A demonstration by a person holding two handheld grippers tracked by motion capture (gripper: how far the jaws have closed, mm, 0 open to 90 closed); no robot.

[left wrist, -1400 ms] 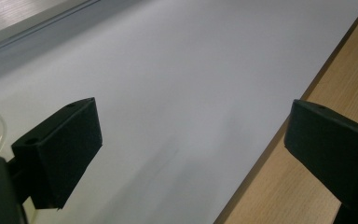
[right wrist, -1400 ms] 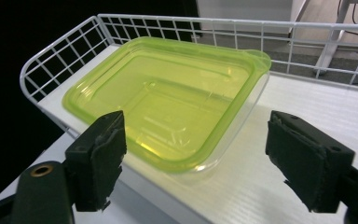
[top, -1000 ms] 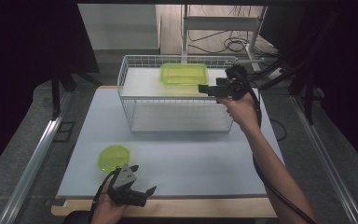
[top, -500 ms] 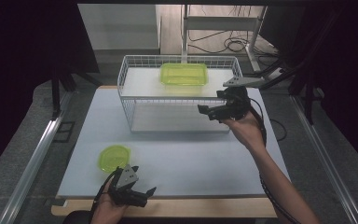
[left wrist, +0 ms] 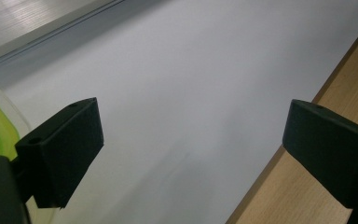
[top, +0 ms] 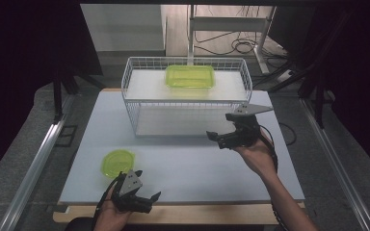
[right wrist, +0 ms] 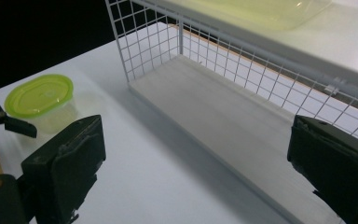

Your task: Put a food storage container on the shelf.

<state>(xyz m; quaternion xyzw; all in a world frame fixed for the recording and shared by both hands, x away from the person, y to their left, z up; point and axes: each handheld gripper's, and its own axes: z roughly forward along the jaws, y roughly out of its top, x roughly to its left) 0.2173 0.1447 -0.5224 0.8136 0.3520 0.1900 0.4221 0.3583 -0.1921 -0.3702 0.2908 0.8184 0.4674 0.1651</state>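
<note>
A green rectangular container [top: 190,76] lies on the top shelf of a white wire rack [top: 130,103] at the back middle of the table; its underside shows in the right gripper view [right wrist: 261,11]. A round tub with a green lid [top: 118,162] stands at the front left, also seen at the left of the right gripper view [right wrist: 39,95]. My left gripper [top: 149,202] rests open by the front edge, just right of the tub, nothing between its jaws [left wrist: 191,140]. My right gripper [top: 216,140] hangs open in front of the rack's right half, empty [right wrist: 196,149].
The rack's lower shelf [right wrist: 242,121] is bare. A white mat [top: 192,168] covers the table, with a wooden strip [left wrist: 307,186] along the front edge. Metal rails [top: 33,168] run down both sides. Cables lie on the floor behind the rack.
My right gripper has come down from beside the rack's top shelf toward the person, to a spot low in front of the rack. The left gripper has hardly moved.
</note>
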